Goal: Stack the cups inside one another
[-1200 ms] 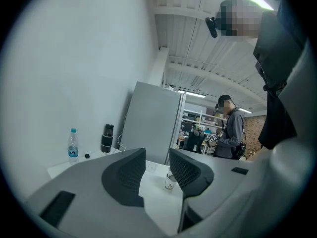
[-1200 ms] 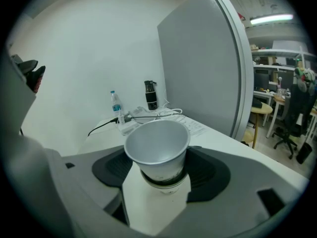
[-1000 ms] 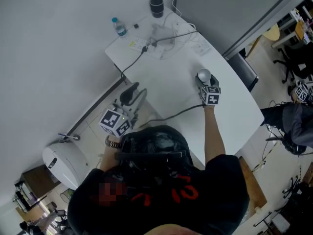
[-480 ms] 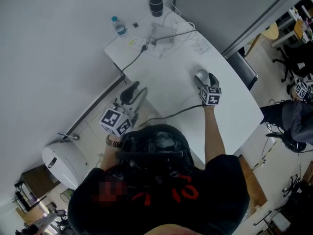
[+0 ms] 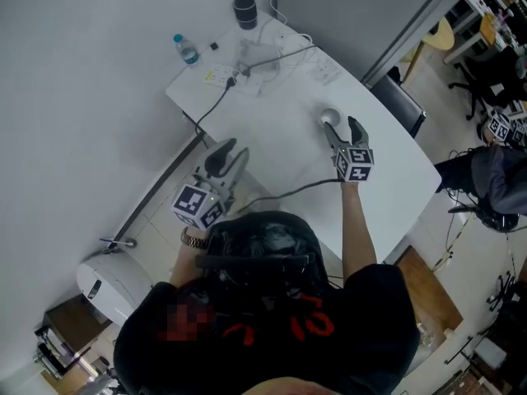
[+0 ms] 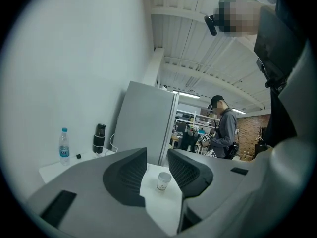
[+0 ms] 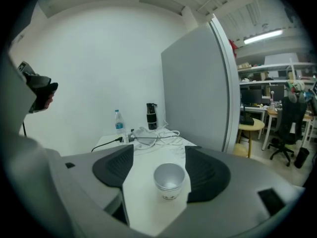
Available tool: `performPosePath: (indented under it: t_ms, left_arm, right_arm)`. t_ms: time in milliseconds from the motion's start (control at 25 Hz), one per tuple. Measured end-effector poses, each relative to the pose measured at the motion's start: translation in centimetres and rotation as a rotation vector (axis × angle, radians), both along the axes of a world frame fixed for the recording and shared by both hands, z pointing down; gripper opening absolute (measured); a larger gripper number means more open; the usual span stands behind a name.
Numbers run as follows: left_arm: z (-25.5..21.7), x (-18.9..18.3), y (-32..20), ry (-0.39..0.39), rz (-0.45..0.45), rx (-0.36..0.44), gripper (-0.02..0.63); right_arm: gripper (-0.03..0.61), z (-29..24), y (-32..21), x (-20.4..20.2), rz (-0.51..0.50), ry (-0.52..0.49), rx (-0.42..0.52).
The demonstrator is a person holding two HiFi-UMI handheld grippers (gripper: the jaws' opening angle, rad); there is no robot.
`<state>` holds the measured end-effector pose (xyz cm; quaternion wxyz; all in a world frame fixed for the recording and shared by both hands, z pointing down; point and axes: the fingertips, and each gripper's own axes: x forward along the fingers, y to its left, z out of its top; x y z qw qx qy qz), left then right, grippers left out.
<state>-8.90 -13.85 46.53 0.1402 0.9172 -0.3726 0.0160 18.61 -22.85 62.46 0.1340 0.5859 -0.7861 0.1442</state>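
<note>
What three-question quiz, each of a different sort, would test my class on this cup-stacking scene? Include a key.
1. True or false: the white paper cup with a silvery inside lies on its side.
2. Which is nearer that cup? A the left claw B the right claw
3. Fill in: the cap of the clear plastic bottle is ____.
Key: 1 false: it stands upright. 2 B; its jaws have just been closing slightly, the cup between them untouched. 3 blue.
</note>
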Motion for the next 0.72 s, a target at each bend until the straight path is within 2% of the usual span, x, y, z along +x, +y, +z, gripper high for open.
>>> performPosePath:
  t_ms: [160,360,400,480,560,720]
  left_arm:
    - [-1.0,1.1,0.3,0.048,0.045,0.019,0.094]
    - [-2.4,3.3,1.0,0.055,0.118,0.062,0.094]
    - [-2.7,3.9,1.0,0.056,0.132,0.068,0.093]
    - [-2.9,5.1,1.1,0.049,0.162,0.076,0.050]
    - [-3.1,6.3,1.5,0.040,0.199,0.083,0.049]
    - [-3.8,8.3,2.0,0.067,0.247,0.094,0.005]
  right_arm:
    - [0.339,-3.3,2.0,0.4,0.027,-0.015,0.063]
    - [0.337,-6.8,5.2,2.2,0.093,-0.009,0.135]
    - [0.322,-7.4,6.0,2.6,0.108,-0.011,0.146]
    - [0.282,-8.7,7.6,3.5,0.143,-0.012,0.163]
    - [0.259,-10.0,9.5,4.1,0.177,-0.010,0.182]
    - [0.144,-12.7,12.7,4.9,0.217,0.007,0.228]
